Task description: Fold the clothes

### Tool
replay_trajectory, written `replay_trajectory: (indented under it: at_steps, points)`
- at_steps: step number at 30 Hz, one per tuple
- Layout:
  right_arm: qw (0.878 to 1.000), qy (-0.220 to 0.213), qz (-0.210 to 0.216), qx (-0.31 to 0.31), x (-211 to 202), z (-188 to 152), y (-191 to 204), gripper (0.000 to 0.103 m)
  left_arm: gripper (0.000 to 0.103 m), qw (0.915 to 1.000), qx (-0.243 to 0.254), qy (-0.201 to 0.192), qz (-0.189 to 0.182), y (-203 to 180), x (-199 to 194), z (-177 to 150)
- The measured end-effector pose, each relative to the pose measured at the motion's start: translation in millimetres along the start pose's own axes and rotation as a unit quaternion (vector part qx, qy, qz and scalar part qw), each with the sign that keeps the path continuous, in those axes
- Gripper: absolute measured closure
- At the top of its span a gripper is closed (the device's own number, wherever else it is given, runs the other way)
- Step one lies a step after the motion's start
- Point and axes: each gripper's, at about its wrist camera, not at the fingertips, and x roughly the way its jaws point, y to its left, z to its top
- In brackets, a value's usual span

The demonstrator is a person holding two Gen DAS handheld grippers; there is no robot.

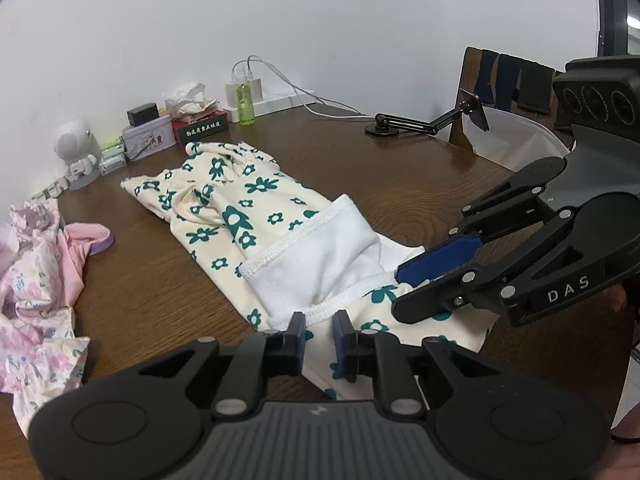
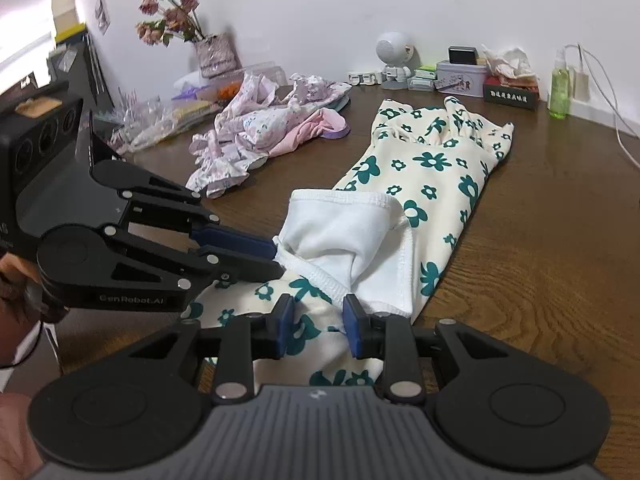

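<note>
Both grippers sit at the near end of the garment (image 1: 256, 208), a cream piece with green flowers lying lengthwise on the table (image 1: 400, 184). The left gripper (image 1: 319, 330) has its jaws narrowly parted, and the white stitched hem runs just past the pad tips; whether cloth is pinched there I cannot tell. The right gripper (image 2: 316, 320) shows a wider gap with flowered cloth bunched between its pads (image 2: 285, 322); a firm pinch cannot be confirmed.

In each view the other gripper reaches in from the side, its blue pads nearly together at the white folded-back lining (image 2: 340, 232).

That lining lies turned over the garment's near half, its stitched edge curling. The far end is rumpled near the tins (image 1: 148, 140) and tissue box (image 1: 202, 122) by the wall.

Bare wood lies open to the right of the garment, up to a black stand (image 1: 404, 124) and a chair (image 1: 500, 88). To the left, a pink pile (image 2: 264, 124) crowds the table edge, a strip of bare wood between it and the garment.
</note>
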Motion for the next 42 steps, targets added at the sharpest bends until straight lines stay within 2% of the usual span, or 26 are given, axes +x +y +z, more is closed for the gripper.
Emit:
replay_trajectory:
  at_steps: [1,2,3,5,6,8,12,17,19,22,25,28,31,32,34,37,40,42]
  points:
    - [1.000,-0.003,0.004,0.005,-2.6,-0.3,-0.4,0.072,0.082,1.0000,0.004,-0.006,0.003,-1.5,-4.1,1.0]
    - [1.000,-0.005,0.009,0.009,-5.1,-0.5,-0.9,0.062,0.065,0.9998,0.009,-0.017,0.007,-3.0,-10.8,1.5]
    - [1.000,-0.015,0.017,0.012,-12.6,-0.3,0.9,0.055,0.040,0.9994,0.013,-0.032,0.009,-4.4,-19.9,1.1]
    - [0.999,-0.029,0.017,-0.019,-30.3,-1.0,12.9,0.039,0.013,0.9975,0.026,-0.064,0.014,-9.7,-39.2,-2.0]
    - [0.998,-0.034,0.012,-0.047,-38.9,-1.6,21.1,0.035,0.012,0.9959,0.040,-0.079,0.019,-14.3,-48.7,-4.6]
    - [0.994,-0.038,-0.004,-0.104,-53.5,-4.2,37.4,0.014,0.010,0.9922,0.081,-0.090,0.030,-25.1,-63.6,-9.3]
    - [0.972,-0.024,-0.051,-0.226,-62.3,-16.6,66.9,0.006,0.009,0.9864,0.139,-0.076,0.046,-47.2,-73.4,-17.1]
    - [0.927,-0.008,-0.086,-0.365,-42.2,-36.1,92.1,0.005,0.009,0.9854,0.150,-0.064,0.049,-58.2,-72.4,-25.1]
    - [0.908,0.004,-0.090,-0.410,-30.3,-39.5,96.4,0.010,0.009,0.9867,0.142,-0.063,0.050,-56.7,-73.1,-27.5]
    - [0.889,0.030,-0.080,-0.449,-17.0,-39.6,98.0,0.024,0.009,0.9878,0.134,-0.061,0.051,-54.2,-76.0,-29.9]
    - [0.869,0.048,-0.075,-0.487,-5.3,-41.7,98.0,0.028,0.009,0.9883,0.130,-0.057,0.054,-52.2,-78.6,-32.2]
    - [0.856,0.047,-0.071,-0.510,2.3,-41.6,97.5,0.031,0.009,0.9893,0.124,-0.053,0.057,-49.4,-79.3,-34.5]
    - [0.842,0.055,-0.066,-0.532,7.4,-42.8,99.8,0.046,0.009,0.9904,0.117,-0.050,0.055,-47.1,-79.1,-36.6]
    - [0.842,0.060,-0.062,-0.532,8.5,-41.7,100.3,0.051,0.009,0.9908,0.115,-0.048,0.053,-46.4,-78.4,-37.1]
    - [0.856,0.081,-0.050,-0.507,10.8,-34.4,100.1,0.061,0.009,0.9910,0.116,-0.045,0.050,-46.6,-77.2,-38.3]
    - [0.870,0.098,-0.040,-0.482,13.3,-26.8,97.9,0.066,0.009,0.9909,0.119,-0.040,0.050,-46.5,-75.0,-39.9]
    - [0.890,0.101,-0.026,-0.444,11.4,-12.7,92.5,0.075,0.009,0.9908,0.120,-0.038,0.049,-45.3,-74.6,-40.9]
    - [0.908,0.100,-0.013,-0.406,7.7,-0.1,86.1,0.078,0.009,0.9902,0.126,-0.039,0.048,-44.8,-74.5,-42.1]
